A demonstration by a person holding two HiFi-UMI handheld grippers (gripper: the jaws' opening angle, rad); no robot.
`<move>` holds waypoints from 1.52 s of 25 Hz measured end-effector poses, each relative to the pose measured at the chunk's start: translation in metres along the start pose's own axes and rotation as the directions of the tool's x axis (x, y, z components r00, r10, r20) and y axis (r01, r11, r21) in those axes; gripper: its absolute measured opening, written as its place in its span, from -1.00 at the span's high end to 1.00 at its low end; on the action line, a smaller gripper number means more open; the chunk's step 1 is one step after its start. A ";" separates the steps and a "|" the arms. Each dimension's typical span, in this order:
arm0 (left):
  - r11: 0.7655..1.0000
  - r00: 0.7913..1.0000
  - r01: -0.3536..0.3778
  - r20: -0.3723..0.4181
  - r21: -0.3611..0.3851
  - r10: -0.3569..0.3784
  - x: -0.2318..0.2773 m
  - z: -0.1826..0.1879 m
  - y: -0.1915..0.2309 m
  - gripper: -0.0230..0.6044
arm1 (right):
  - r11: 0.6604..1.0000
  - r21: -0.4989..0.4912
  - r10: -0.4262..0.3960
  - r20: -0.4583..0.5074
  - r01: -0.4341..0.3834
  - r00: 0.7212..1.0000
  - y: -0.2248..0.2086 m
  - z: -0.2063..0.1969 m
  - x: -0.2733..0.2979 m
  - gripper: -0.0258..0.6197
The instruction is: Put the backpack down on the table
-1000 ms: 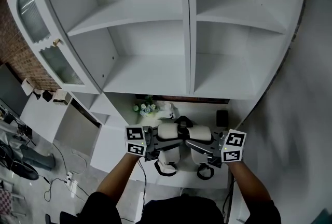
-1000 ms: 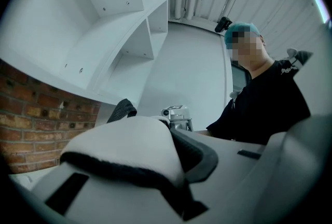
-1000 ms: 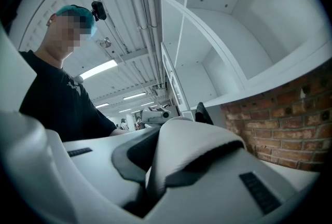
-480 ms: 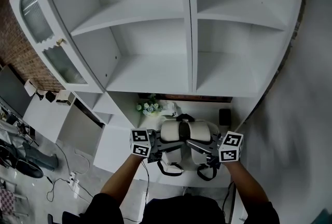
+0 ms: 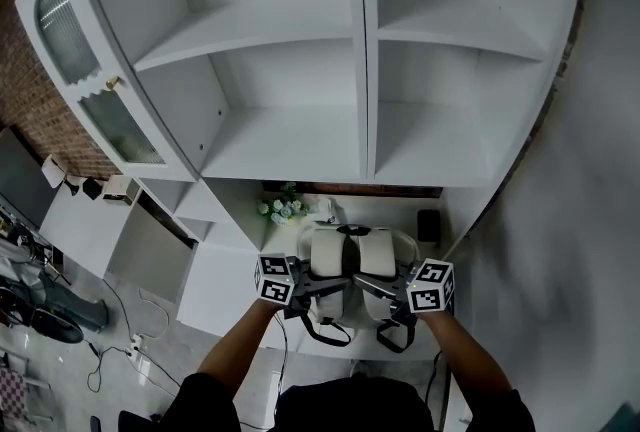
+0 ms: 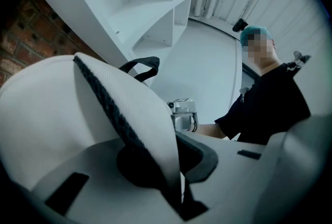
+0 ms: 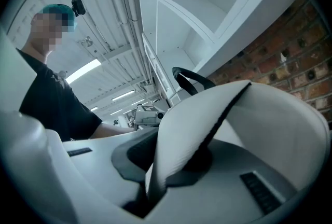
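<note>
A white backpack (image 5: 350, 255) with black straps hangs between both grippers over the white table (image 5: 228, 292). My left gripper (image 5: 316, 288) is shut on the backpack's left shoulder strap (image 6: 132, 119), a white padded band with dark edging that runs down between the jaws. On the other side, my right gripper (image 5: 380, 292) is shut on the right shoulder strap (image 7: 189, 137). The black top handle (image 6: 140, 65) shows above the pack in both gripper views. Black strap ends (image 5: 325, 328) dangle below the pack. Whether the pack touches the table is hidden.
A small bunch of pale flowers (image 5: 280, 210) and a black box (image 5: 428, 225) stand at the back of the table. White shelving (image 5: 360, 70) rises behind it. A lower white cabinet (image 5: 95, 220) and floor cables (image 5: 125, 345) lie to the left.
Both grippers have sunk toward the table with the backpack and drawn a little closer together. The pack now hangs lower and its straps dangle near the table's front.
</note>
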State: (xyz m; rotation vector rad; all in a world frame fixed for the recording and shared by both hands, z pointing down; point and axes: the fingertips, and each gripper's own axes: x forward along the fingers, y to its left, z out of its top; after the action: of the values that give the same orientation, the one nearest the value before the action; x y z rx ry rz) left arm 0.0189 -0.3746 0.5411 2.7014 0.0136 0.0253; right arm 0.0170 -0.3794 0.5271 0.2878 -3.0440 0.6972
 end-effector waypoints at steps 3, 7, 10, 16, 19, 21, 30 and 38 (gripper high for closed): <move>1.000 1.000 -0.018 0.002 -0.016 0.018 0.002 -0.008 0.005 0.76 | 0.999 0.037 -0.007 -0.008 0.008 1.000 -0.007 -0.009 -0.001 0.78; 0.998 0.999 -0.048 -0.002 -0.047 0.048 0.001 -0.021 0.016 0.76 | 0.995 0.093 -0.019 -0.009 0.020 1.000 -0.019 -0.022 0.001 0.78; 0.995 0.997 -0.078 -0.011 -0.060 0.077 0.002 -0.028 0.026 0.76 | 0.993 0.115 -0.035 -0.002 0.035 0.999 -0.029 -0.030 0.002 0.78; 0.988 0.991 -0.128 -0.041 -0.088 0.125 0.000 -0.037 0.044 0.76 | 0.988 0.131 -0.078 -0.010 0.078 0.997 -0.051 -0.042 0.004 0.77; 0.984 0.988 -0.153 -0.043 -0.095 0.150 0.002 -0.038 0.051 0.76 | 0.982 0.158 -0.103 -0.005 0.102 0.995 -0.064 -0.048 0.003 0.77; 0.978 0.983 -0.184 -0.040 -0.101 0.181 0.003 -0.041 0.057 0.76 | 0.978 0.173 -0.116 0.002 0.114 0.993 -0.070 -0.051 0.004 0.77; 0.969 0.977 -0.212 0.000 -0.124 0.213 0.001 -0.045 0.066 0.76 | 0.971 0.177 -0.163 -0.010 0.163 0.987 -0.079 -0.055 0.004 0.76; 0.945 0.949 -0.288 0.087 -0.155 0.303 -0.013 -0.031 0.077 0.65 | 0.971 0.157 -0.176 -0.032 0.179 0.984 -0.075 -0.048 -0.003 0.44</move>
State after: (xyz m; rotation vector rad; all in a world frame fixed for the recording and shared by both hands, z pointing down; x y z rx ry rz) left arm 0.0061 -0.4311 0.6020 2.5355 -0.4131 -0.0309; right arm 0.0317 -0.4246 0.6026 0.5444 -2.9016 0.9253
